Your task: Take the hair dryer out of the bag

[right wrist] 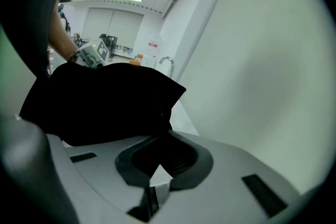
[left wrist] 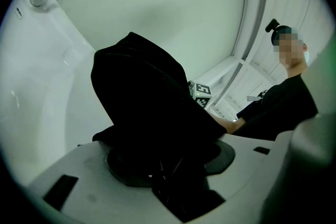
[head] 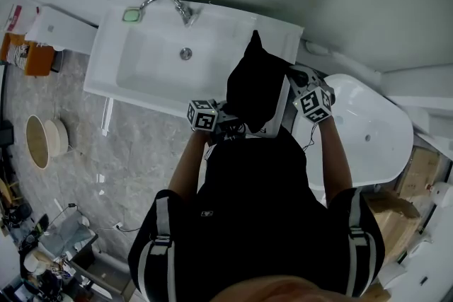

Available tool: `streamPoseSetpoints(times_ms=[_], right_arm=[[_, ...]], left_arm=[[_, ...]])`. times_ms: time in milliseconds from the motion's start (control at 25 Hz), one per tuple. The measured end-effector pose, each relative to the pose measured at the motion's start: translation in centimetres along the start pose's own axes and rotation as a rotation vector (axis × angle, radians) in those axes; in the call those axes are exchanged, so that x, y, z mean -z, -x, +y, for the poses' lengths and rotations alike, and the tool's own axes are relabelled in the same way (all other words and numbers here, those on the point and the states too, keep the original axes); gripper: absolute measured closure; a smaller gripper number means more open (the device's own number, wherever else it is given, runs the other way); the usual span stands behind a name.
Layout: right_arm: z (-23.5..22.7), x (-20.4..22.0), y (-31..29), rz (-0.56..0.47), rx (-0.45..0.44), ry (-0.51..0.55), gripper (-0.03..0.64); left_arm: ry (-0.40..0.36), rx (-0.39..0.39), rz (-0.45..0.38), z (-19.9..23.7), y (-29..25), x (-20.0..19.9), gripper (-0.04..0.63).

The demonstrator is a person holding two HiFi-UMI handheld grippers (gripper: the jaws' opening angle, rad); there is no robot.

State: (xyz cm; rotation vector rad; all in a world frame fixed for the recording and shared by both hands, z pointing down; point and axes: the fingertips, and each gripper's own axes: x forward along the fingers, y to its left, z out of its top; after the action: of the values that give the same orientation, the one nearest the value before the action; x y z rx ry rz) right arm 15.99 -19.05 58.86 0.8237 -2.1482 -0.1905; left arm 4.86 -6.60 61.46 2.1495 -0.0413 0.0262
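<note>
Jaws of left gripper (left wrist: pixel 168 178) stand wide, clamped on the bulky lower end of the bag (left wrist: pixel 142 97). Right gripper (right wrist: pixel 156 168) is pinched almost fully closed on a fabric corner. Hair dryer unseen, likely inside the bag. The bag's long axis rises away from both grippers, over the sink (head: pixel 100 67) edge. Left is nearer the bulk.

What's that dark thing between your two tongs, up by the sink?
A black cloth bag, plain in the head view. The left tongs and right tongs each grip a side of it, as their own views show.
</note>
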Motion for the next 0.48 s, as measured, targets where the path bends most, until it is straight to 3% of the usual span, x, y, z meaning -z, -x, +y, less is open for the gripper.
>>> streamPoseSetpoints(times_ms=[480], right_arm=[[-7.0, 0.5, 3.0, -0.033, 0.218, -0.148, 0.552]], left_arm=[[-0.026, 0.014, 0.063, -0.7, -0.4, 0.5, 0.390]])
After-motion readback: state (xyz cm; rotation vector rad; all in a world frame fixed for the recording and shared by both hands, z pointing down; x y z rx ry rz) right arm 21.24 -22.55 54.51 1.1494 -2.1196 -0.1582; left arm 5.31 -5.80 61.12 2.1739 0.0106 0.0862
